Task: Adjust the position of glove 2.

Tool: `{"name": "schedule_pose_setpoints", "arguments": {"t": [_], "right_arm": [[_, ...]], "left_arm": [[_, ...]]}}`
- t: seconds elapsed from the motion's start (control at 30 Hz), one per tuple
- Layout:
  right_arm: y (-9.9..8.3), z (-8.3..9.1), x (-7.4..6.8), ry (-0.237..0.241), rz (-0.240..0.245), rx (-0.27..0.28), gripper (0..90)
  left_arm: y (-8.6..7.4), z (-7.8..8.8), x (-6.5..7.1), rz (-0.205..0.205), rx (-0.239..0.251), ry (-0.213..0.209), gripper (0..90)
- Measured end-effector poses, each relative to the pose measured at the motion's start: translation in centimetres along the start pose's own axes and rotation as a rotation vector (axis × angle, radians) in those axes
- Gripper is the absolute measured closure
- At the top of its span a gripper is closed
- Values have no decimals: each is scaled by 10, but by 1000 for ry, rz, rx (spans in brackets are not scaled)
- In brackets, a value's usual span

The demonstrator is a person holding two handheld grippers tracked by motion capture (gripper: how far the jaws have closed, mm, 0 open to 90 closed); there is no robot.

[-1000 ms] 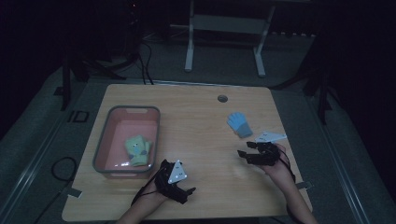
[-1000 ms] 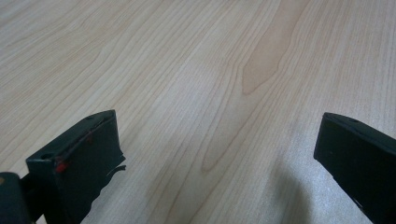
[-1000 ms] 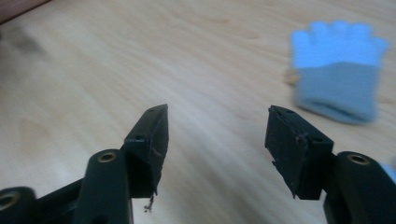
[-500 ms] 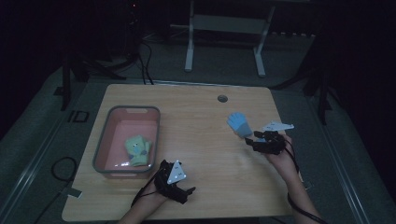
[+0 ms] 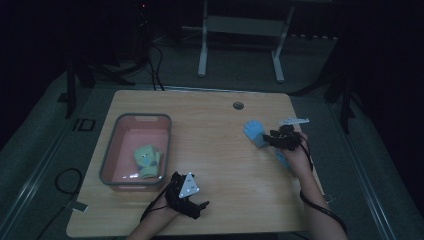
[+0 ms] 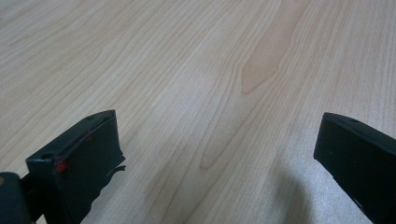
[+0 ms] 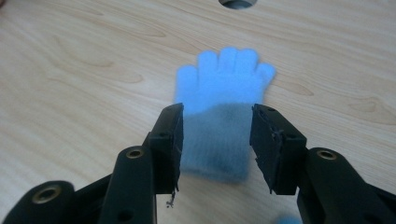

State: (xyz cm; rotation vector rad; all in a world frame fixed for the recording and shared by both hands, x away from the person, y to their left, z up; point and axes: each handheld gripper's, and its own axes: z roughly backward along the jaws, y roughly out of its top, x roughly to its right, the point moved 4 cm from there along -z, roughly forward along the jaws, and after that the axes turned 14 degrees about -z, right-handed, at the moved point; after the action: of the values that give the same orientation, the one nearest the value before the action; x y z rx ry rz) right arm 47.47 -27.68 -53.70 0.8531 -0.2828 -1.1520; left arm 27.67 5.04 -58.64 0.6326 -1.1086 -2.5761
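The wooden worktop (image 5: 215,150) carries a pink bin (image 5: 136,150) holding a green glove (image 5: 146,161); the left tool (image 6: 210,154) rests wide open over bare wood; the right tool (image 7: 215,140), jaws closing, straddles the blue glove (image 7: 219,107) lying flat, not yet pinching it.

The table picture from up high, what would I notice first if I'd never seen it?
Probably the bright blue glove lying flat on the right side of the wooden table, with the right tool at its cuff; its jaws have just been closing, and the glove lies between them. Next, the pink tub on the left with a pale green glove inside.
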Motion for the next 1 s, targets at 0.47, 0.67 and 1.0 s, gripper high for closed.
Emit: {"name": "schedule_pose_setpoints", "arguments": {"t": [0.47, 0.67, 1.0], "right_arm": [[5, -44, -3, -61, 39, -27, 548], [-3, -57, -2, -86, 43, -59, 576], [-7, -56, -13, -63, -56, -46, 857]], "left_arm": [[-1, 1, 0, -1, 3, -5, 9], [-1, 0, 0, -1, 4, -6, 9], [-1, 1, 0, 2, 6, -5, 9]]}}
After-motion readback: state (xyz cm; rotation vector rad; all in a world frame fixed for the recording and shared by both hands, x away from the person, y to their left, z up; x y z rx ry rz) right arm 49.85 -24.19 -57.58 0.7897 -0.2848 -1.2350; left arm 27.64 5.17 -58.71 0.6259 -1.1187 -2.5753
